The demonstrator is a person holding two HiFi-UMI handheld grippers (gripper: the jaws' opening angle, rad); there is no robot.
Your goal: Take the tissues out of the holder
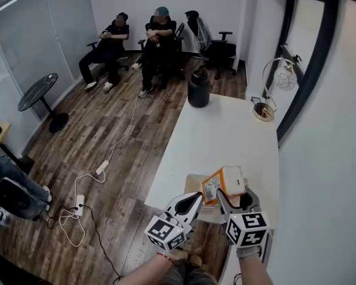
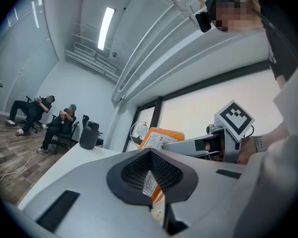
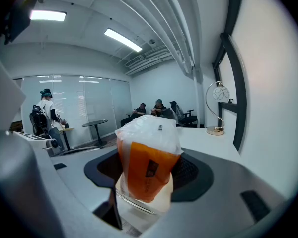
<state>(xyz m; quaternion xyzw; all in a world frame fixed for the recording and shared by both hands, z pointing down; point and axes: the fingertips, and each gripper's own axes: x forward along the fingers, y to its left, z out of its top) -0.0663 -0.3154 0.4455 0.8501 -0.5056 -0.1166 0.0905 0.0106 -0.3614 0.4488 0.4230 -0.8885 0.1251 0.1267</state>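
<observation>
**Head view:** clasping an orange tissue pack (image 1: 223, 181) in the right gripper (image 1: 232, 192), tilted, above the near edge of the white table (image 1: 225, 129). Steadying the pale holder (image 1: 193, 183) just below it with the left gripper (image 1: 194, 199), jaws drawn close together at the holder's rim.

**Left gripper view:** pinched down to a narrow slit, apparently on the holder's thin wall, with a strip of the pack's label and orange wrap showing through the gap. Beyond the tips, the pack (image 2: 161, 137) again, gripped between the other gripper's grey jaws.

**Right gripper view:** spread wide and pressed against both sides of the pack (image 3: 146, 167), clear wrap bunched at its top. Lower down, curving round the pack's foot, the holder's (image 3: 139, 205) pale rim, so not clear of it yet, by the look of things.

**Judged from all three:** grasp made on both pieces, lift apparently under way. Left to do: drawing the pack's bottom end fully out of the holder and setting it apart. No loose tissues in sight anywhere.
</observation>
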